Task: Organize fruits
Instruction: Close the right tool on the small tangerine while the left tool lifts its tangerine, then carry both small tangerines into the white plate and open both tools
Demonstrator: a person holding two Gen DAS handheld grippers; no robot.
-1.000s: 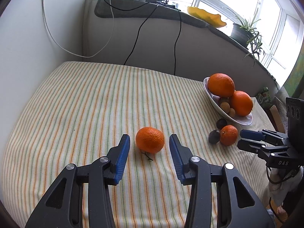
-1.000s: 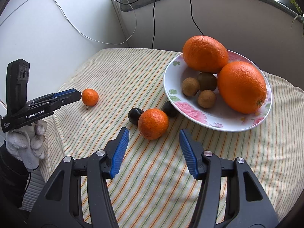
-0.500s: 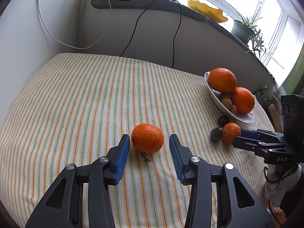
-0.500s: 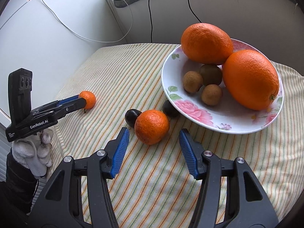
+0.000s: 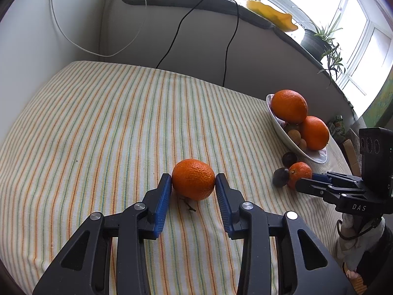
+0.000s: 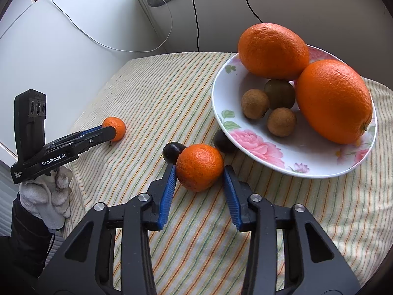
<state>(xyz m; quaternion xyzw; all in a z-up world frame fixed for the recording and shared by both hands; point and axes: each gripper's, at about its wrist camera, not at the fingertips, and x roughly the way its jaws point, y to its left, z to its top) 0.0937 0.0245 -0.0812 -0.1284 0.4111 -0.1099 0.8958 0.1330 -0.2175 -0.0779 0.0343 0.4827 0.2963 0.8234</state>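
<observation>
On the striped cloth, a small tangerine (image 5: 193,179) sits between the blue pads of my left gripper (image 5: 193,183). The jaws are closing and both pads touch its sides. A second tangerine (image 6: 199,167) lies beside the flowered plate (image 6: 282,150). My right gripper (image 6: 199,172) is closing on it, with a pad against each side. Both tangerines rest on the cloth. The plate holds two big oranges (image 6: 272,49) and three small brown fruits (image 6: 281,121). In the right wrist view, the left gripper (image 6: 108,131) reaches its tangerine (image 6: 115,127) from the left.
Two dark plums (image 6: 172,151) (image 6: 222,141) lie on the cloth just behind the right-hand tangerine, one against the plate. Cables hang down the wall behind the table. A gloved hand (image 6: 46,196) holds the left gripper. The windowsill carries a potted plant (image 5: 316,41) and a yellow dish (image 5: 272,14).
Both grippers have slid forward around their tangerines. Their jaws have narrowed from a wide gap until the pads meet the fruit. The fruits have stayed where they were.
</observation>
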